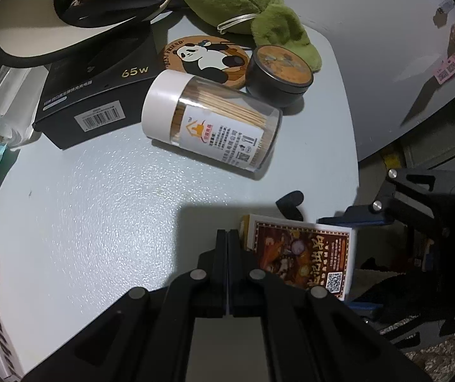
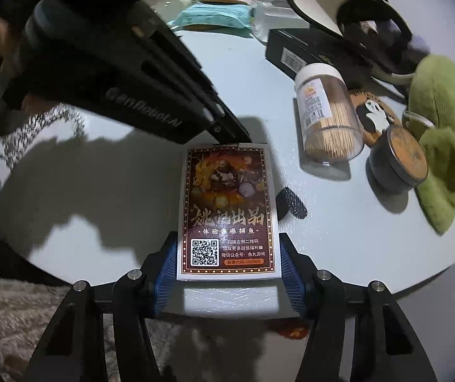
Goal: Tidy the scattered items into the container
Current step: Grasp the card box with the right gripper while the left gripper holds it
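Toothpick jar lies beside tin, well apart from card box.

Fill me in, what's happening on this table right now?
A person with two handheld grippers is tidying a table. The right gripper straddles a playing-card box at the table's edge, blue pads at its sides. The left gripper, shut and empty, presses against the box's far end. Toothpick jar, tin and plush lie untouched.

We read: "65w" on black cardboard charger box | "BEST FRIEND" on round panda coaster | "GenRobot" on black left gripper
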Demonstrator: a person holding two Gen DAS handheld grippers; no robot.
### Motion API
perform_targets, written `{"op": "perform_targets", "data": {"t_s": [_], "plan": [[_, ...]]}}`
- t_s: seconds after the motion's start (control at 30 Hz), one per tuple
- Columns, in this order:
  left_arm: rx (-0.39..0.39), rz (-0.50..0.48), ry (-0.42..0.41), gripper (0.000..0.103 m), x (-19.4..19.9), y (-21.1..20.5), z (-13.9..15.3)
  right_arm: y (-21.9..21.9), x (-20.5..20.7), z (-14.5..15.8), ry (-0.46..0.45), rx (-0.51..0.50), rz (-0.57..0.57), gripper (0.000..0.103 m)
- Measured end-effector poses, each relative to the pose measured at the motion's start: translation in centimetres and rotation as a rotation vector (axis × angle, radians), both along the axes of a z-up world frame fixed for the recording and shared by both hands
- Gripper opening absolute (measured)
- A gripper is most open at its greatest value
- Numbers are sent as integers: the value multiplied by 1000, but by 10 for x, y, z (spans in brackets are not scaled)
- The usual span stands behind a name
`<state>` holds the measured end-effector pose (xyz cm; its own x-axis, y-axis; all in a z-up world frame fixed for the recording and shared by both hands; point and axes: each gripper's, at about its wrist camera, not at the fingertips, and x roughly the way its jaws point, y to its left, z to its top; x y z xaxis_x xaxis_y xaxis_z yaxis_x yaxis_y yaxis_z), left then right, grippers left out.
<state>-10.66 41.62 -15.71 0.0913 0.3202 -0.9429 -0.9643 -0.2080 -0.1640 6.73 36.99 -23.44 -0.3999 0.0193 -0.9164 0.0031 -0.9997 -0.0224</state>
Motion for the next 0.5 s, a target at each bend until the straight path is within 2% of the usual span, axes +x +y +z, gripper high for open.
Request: {"op": "perform_targets", "data": {"t_s": [0.03,0.1,0.13,0.2,0.3,0.37,0.5], "plan": [[-5,20,14,11,-4,0,2,0,0,0,-5,-4,-5,60],[-15,67,30,32,-15,-1,5,1,-1,1,-14,-12,-15,60],[-14,85,24,36,-22,-2,5,1,-2,2,-19,-11,-11,60],[14,132,7,61,-35,-8,14,2,-3,3,-27,-14,-10,60],[57,196,9,80,-48,-16,31,2,-4,4,-34,-13,-9,60],[66,242,-16,84,-51,-44,15,2,-4,5,-32,-6,-9,60],[75,358,-156,84,-34,-69,-24,6,-6,14,-4,3,-27,60]]}}
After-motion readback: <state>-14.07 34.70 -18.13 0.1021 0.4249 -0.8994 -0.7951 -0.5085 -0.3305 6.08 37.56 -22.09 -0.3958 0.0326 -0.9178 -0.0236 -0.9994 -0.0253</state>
